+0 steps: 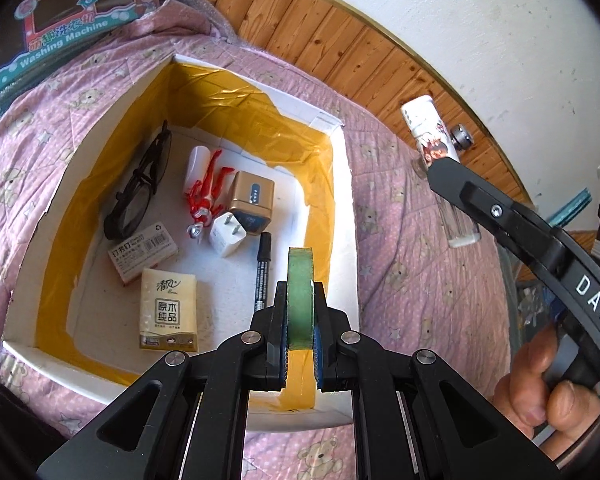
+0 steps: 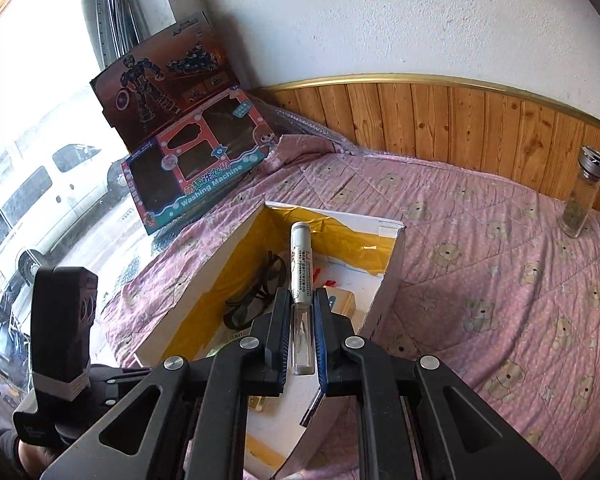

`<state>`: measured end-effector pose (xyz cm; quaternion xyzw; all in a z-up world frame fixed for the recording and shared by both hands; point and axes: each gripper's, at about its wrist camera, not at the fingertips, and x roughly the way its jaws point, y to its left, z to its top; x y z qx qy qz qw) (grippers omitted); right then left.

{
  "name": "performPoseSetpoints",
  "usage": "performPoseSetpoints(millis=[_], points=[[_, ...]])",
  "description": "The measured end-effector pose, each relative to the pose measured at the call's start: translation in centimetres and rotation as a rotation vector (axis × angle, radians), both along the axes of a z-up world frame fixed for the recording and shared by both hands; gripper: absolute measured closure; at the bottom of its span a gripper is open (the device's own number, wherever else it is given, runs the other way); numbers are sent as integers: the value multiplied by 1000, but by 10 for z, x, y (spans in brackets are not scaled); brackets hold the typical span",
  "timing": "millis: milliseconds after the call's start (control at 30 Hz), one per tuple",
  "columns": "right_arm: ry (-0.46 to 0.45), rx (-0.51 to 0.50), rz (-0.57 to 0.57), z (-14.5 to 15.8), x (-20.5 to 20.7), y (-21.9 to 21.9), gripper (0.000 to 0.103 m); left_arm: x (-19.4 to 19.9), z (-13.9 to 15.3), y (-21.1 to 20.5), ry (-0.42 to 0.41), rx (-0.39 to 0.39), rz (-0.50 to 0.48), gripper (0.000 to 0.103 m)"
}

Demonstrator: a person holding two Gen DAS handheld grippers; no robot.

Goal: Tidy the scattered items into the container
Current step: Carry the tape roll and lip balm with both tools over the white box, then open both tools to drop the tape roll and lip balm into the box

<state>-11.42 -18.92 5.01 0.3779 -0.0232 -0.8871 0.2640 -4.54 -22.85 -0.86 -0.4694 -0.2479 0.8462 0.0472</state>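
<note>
My left gripper (image 1: 300, 312) is shut on a green roll of tape (image 1: 299, 296), held on edge above the near right corner of the white box (image 1: 346, 216) with yellow-taped walls. Inside the box lie dark glasses (image 1: 138, 188), a red toy figure (image 1: 206, 196), a gold cube (image 1: 251, 203), a white plug (image 1: 228, 236), a black marker (image 1: 262, 276), a staple box (image 1: 142, 252) and a tissue pack (image 1: 169, 314). My right gripper (image 2: 302, 312) is shut on a white lighter (image 2: 301, 280) over the box (image 2: 392, 276); in the left wrist view the lighter (image 1: 430, 132) is at upper right.
The box rests on a pink bear-print quilt (image 2: 500, 280). A glass bottle (image 2: 582, 196) stands near the wooden headboard (image 2: 440, 116). Two toy cartons (image 2: 196, 168) lean at the window corner. A hand (image 1: 548, 384) grips the right tool's handle.
</note>
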Motion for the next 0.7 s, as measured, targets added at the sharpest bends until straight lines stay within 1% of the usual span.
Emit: performPoseSetpoints(millis=[200, 533, 600, 667, 700], points=[[-25, 75, 32, -17, -40, -20, 91, -14, -8, 2, -26, -38, -23, 93], [-40, 210, 58, -48, -86, -44, 91, -26, -22, -2, -60, -53, -30, 93], [-48, 228, 58, -54, -92, -45, 89, -28, -25, -3, -66, -42, -41, 88], [-50, 243, 41, -58, -96, -43, 80, -29, -26, -3, -69, -24, -52, 69], [-53, 237, 36, -59, -97, -41, 80, -28, -26, -4, -66, -19, -51, 66]])
